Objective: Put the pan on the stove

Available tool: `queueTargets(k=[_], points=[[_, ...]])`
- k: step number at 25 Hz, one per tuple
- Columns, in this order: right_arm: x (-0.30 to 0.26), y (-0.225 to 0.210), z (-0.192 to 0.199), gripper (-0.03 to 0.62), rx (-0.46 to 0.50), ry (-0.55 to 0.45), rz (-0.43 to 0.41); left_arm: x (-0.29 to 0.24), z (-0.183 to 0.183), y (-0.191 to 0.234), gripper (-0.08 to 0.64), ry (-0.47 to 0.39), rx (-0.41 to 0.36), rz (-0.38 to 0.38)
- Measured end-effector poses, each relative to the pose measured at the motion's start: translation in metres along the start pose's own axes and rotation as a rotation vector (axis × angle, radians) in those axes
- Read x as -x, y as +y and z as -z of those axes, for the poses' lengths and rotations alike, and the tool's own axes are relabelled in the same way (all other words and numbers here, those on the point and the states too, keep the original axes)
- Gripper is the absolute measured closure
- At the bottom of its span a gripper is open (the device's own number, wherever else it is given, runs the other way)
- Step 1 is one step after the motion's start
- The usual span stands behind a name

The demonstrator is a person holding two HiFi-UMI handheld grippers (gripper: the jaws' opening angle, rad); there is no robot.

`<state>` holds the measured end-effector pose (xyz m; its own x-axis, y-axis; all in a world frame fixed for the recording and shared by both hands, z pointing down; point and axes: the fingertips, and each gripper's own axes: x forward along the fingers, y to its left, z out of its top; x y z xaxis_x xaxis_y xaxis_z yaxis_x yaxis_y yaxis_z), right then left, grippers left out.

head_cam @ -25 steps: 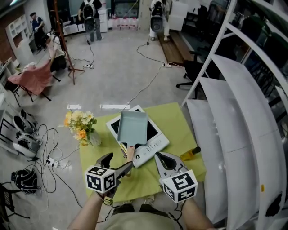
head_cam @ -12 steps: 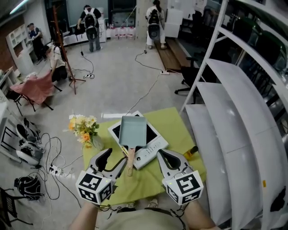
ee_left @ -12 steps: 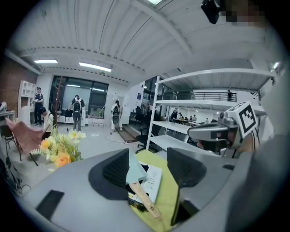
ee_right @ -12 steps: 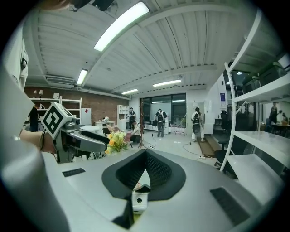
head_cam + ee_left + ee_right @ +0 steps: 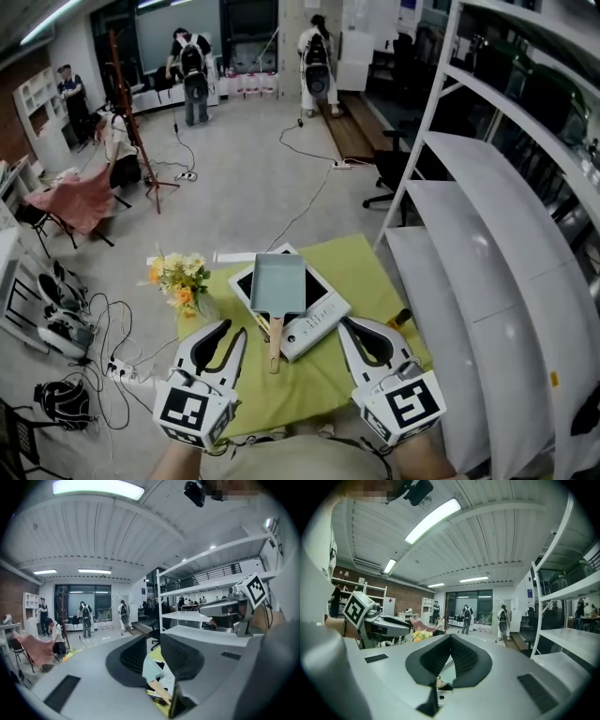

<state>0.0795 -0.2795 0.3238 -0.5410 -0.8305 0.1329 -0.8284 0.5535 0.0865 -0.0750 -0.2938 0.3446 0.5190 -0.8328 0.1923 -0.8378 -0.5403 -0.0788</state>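
1. Left gripper hangs over the near left part of the table, which is covered with a green cloth. Its jaws are closing, with a narrow gap left between them. Nothing is between them; the pan shows through the gap, farther off.
2. Right gripper is over the near right part of the table. Its jaws are pressed together at the tips and pinch nothing.
3. Neither gripper touches the pan; both are near its handle, one on each side.
4. The wooden handle points toward the near edge of the table, sticking out past the stove's near edge over the cloth.
5. Pan, a pale blue-grey rectangle, sits on the stove and covers most of the black glass.
6. The stove is a flat white unit lying at an angle around the table's middle, with its control strip on the near right side.
7. A small yellow and black thing lies at the right edge of the table; what it is cannot be told.
8. Flowers, yellow and orange, stand at the left edge of the table, toward the far corner.
9. White shelves stand just beside the right edge of the table.
10. A cable runs across the floor beyond the far edge.
11. People stand well apart at the far end of the room.
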Motion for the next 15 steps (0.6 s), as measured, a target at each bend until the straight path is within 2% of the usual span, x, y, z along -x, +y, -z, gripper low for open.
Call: queueTargets(k=[3,5,9,15], points=[[0.007,0.006,-0.005,0.586,0.012,-0.008,-0.019,0.006,-0.006,-0.001,0.535,-0.032,-0.024,-0.038],[0.009,0.010,-0.004,0.586,0.018,-0.010,-0.029,0.008,-0.008,-0.004,0.554,-0.055,-0.038,-0.047],[0.011,0.019,0.007,0.586,0.011,0.015,-0.043,0.010,-0.003,-0.007,0.554,-0.074,-0.082,-0.064],[0.010,0.031,0.024,0.586,0.010,0.059,-0.068,0.011,0.004,-0.007,0.554,-0.079,-0.085,-0.078]])
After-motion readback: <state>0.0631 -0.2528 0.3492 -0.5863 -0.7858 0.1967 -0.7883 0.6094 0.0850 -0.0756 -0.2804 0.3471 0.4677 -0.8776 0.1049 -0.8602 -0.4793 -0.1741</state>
